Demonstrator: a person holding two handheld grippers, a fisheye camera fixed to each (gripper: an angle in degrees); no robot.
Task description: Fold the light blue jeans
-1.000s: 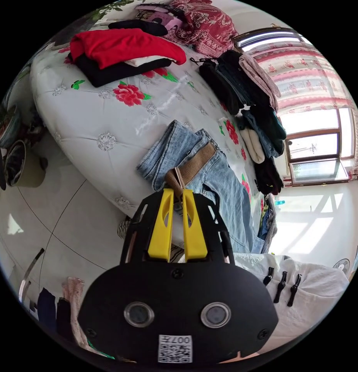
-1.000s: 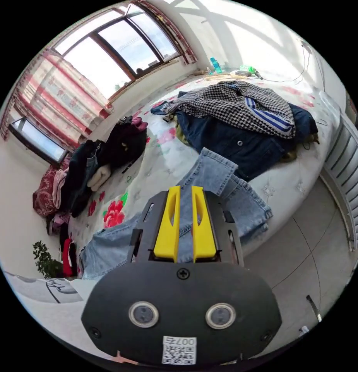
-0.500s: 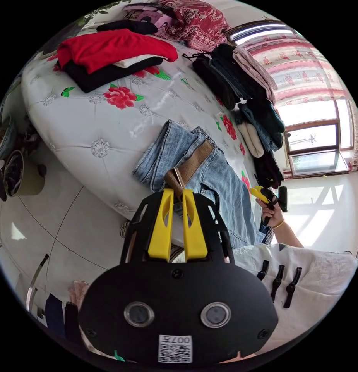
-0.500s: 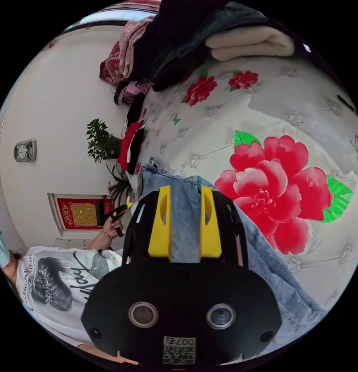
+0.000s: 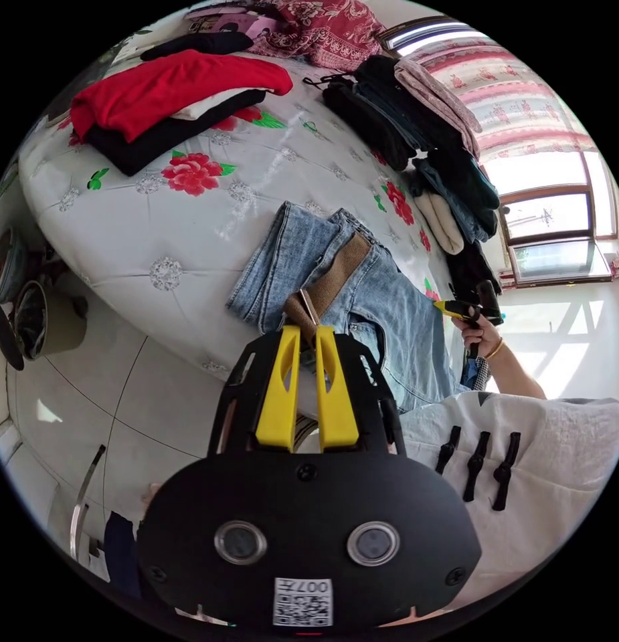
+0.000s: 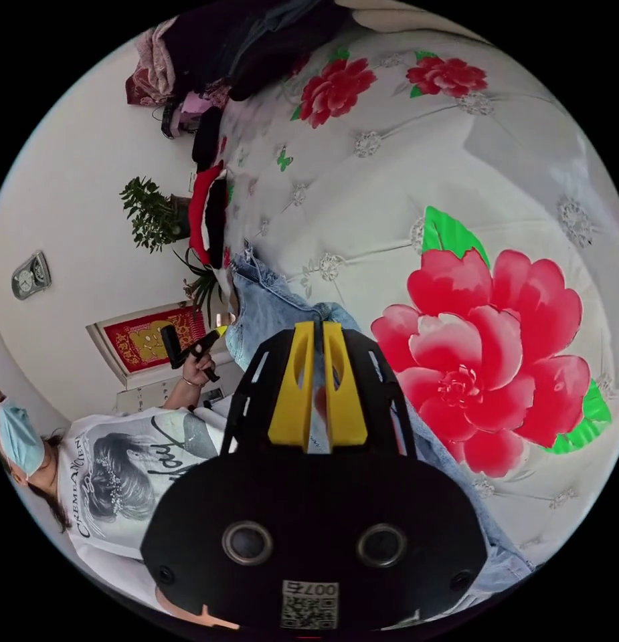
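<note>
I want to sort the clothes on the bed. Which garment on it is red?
The folded red top, lying on a black garment near the bed's far corner; the light blue jeans lie nearer the left tool.

At frame centre, light blue jeans (image 5: 363, 294) are spread across a flowered bedspread (image 5: 189, 221), their brown waistband (image 5: 326, 284) pinched between the left gripper (image 5: 301, 329)'s yellow jaws. At right, the right gripper (image 5: 466, 309) is held above the denim.
</note>
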